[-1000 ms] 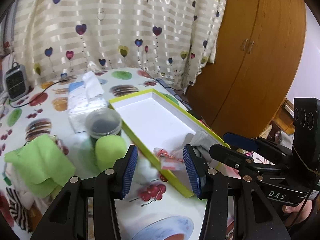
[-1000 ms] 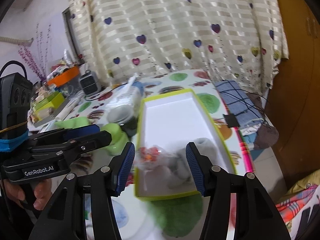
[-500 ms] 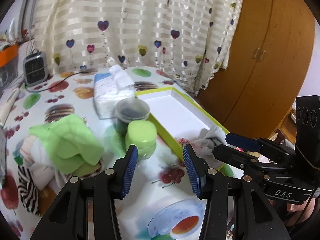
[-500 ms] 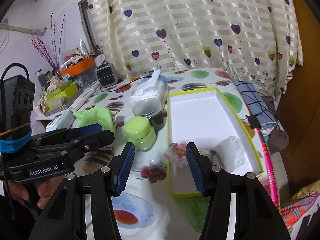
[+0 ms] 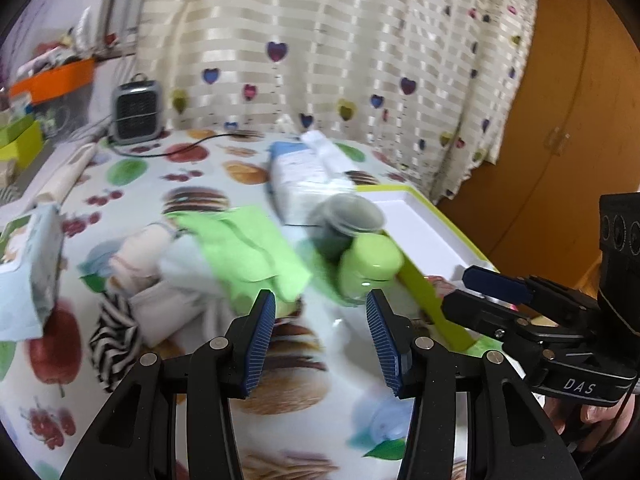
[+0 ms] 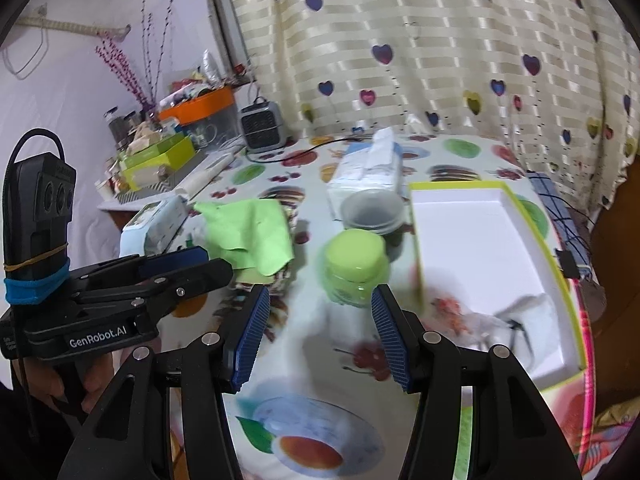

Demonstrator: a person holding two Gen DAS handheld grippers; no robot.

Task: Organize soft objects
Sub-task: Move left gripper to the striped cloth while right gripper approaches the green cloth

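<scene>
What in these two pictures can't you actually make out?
- Cloth pile, left view: motion blur; the green cloth covers part.
- Items in the box, near end, right view: blurred, unidentifiable.
- Dark jar, both views: contents unseen; the green jar hides its lower part.
- Shelf clutter, right view: too small.

A green cloth (image 5: pixel 248 248) tops a heap of rolled socks (image 5: pixel 160 280), left of the tray (image 6: pixel 480 240).
</scene>
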